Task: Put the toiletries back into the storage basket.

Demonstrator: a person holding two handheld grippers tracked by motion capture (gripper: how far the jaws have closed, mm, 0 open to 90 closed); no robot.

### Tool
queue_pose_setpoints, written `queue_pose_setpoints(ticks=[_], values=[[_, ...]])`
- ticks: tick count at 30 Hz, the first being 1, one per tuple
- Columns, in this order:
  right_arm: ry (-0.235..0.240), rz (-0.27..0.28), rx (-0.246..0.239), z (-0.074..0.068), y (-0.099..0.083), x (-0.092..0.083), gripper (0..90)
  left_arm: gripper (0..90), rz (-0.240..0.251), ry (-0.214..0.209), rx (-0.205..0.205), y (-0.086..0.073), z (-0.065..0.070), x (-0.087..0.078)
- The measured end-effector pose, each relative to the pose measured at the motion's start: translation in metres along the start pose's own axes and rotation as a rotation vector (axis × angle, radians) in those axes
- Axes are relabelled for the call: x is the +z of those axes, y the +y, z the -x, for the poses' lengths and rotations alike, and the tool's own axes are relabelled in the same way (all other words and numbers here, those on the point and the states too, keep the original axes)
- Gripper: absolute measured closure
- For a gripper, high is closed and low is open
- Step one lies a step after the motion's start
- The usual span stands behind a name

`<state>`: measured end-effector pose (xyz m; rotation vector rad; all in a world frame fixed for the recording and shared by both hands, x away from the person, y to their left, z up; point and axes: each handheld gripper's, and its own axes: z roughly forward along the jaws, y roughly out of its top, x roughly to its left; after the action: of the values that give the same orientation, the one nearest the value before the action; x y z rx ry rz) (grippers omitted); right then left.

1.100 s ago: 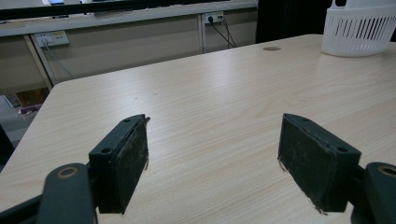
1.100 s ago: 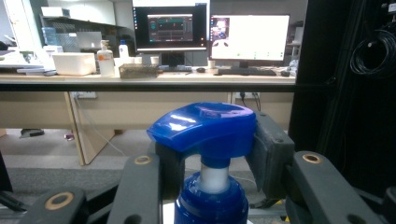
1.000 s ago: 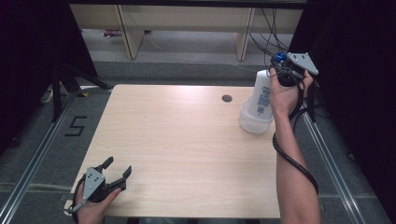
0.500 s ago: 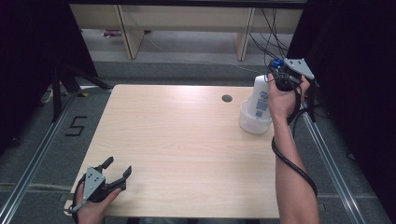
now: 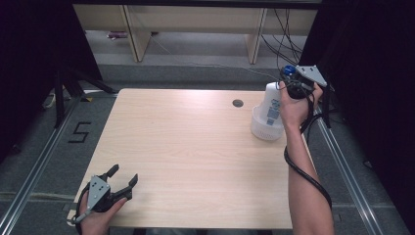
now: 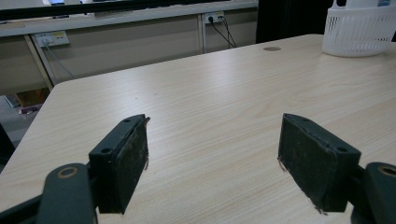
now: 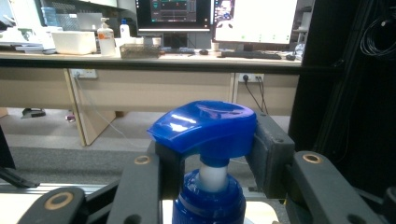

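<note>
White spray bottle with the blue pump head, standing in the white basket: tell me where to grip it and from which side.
Grip the blue pump head from above, jaws on its two sides: it tops the upright white spray bottle, whose base is walled by the white basket.

The left black two-jaw tool (image 5: 122, 180) carries a grey three-cornered plate (image 5: 97, 190) with small dark screw holes on top. Seen close up, its pads (image 6: 317, 163) are flat, dark, scuffed rectangular blocks, frayed at the edges, bolted to black arms with brass-ringed pivots. The right black two-jaw tool (image 5: 293, 81) bears a matching grey plate (image 5: 311, 74). A thick black cable (image 5: 303, 174) trails along the bare, sleeveless forearm.
</note>
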<state>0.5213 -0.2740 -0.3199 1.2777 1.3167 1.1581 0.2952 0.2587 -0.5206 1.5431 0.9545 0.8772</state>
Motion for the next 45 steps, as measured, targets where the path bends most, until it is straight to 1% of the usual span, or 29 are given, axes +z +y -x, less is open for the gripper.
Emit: queue_pose_setpoints(ticks=[2, 5, 9, 13, 14, 17, 18, 20, 21, 26, 29, 30, 31, 35, 36, 38, 40, 42, 45], values=[[0.000, 0.007, -0.006, 0.001, -0.001, 0.001, 60.3, 23.8, 0.000, 0.000, 0.000, 0.000, 0.000, 0.000], [-0.001, -0.001, 0.004, 0.001, -0.004, 0.001, 60.3, 23.8, -0.001, -0.001, 0.001, 0.000, 0.000, 0.000], [0.004, -0.001, -0.012, 0.001, -0.006, 0.002, 60.3, 23.8, 0.000, 0.000, 0.000, 0.000, 0.000, 0.000], [0.005, -0.008, -0.005, 0.000, -0.008, 0.003, 60.2, 23.8, 0.000, -0.001, 0.001, 0.000, 0.000, 0.000], [0.006, -0.011, -0.011, 0.000, -0.009, 0.003, 60.2, 23.8, 0.000, -0.001, 0.000, 0.000, 0.000, 0.000], [0.009, -0.016, -0.002, -0.001, -0.010, 0.003, 60.2, 23.8, 0.000, 0.000, -0.001, 0.000, 0.000, 0.000], [0.012, -0.015, -0.014, 0.000, -0.011, 0.003, 60.2, 23.8, 0.001, 0.000, -0.001, 0.000, 0.000, 0.000], [0.012, -0.024, -0.010, 0.000, -0.011, 0.003, 60.2, 23.8, 0.002, 0.000, 0.000, 0.000, 0.000, 0.000], [0.013, -0.018, -0.012, 0.000, -0.012, 0.004, 60.2, 23.8, 0.002, 0.001, -0.001, 0.000, 0.000, 0.000], [0.015, -0.022, -0.023, 0.001, -0.013, 0.004, 60.2, 23.8, 0.003, 0.000, 0.003, 0.000, 0.000, 0.000], [0.014, -0.036, -0.001, 0.000, -0.015, 0.005, 60.2, 23.8, 0.005, 0.001, -0.001, 0.000, 0.000, 0.000], [0.016, -0.031, -0.022, 0.001, -0.016, 0.005, 60.2, 23.8, 0.005, 0.001, -0.001, 0.000, 0.000, 0.000], [0.014, -0.034, -0.014, 0.001, -0.016, 0.005, 60.1, 23.8, 0.005, 0.001, 0.000, 0.000, 0.000, 0.000], [0.016, -0.036, -0.022, 0.001, -0.018, 0.006, 60.1, 23.8, 0.005, 0.001, -0.001, 0.000, 0.000, 0.000], [0.016, -0.043, -0.016, 0.001, -0.019, 0.006, 60.1, 23.8, 0.004, 0.001, 0.000, 0.000, 0.000, -0.001], [0.016, -0.039, -0.021, 0.001, -0.019, 0.007, 60.1, 23.8, 0.006, 0.001, -0.001, 0.000, 0.000, 0.000], [0.016, -0.036, -0.012, 0.000, -0.020, 0.007, 60.1, 23.8, 0.006, 0.001, 0.000, 0.000, 0.000, -0.001], [0.016, -0.032, -0.023, 0.001, -0.020, 0.006, 60.1, 23.8, 0.005, 0.001, -0.002, 0.000, 0.000, -0.001], [0.016, -0.034, -0.022, 0.001, -0.020, 0.005, 60.1, 23.8, 0.007, -0.001, 0.000, 0.000, 0.000, 0.000]])
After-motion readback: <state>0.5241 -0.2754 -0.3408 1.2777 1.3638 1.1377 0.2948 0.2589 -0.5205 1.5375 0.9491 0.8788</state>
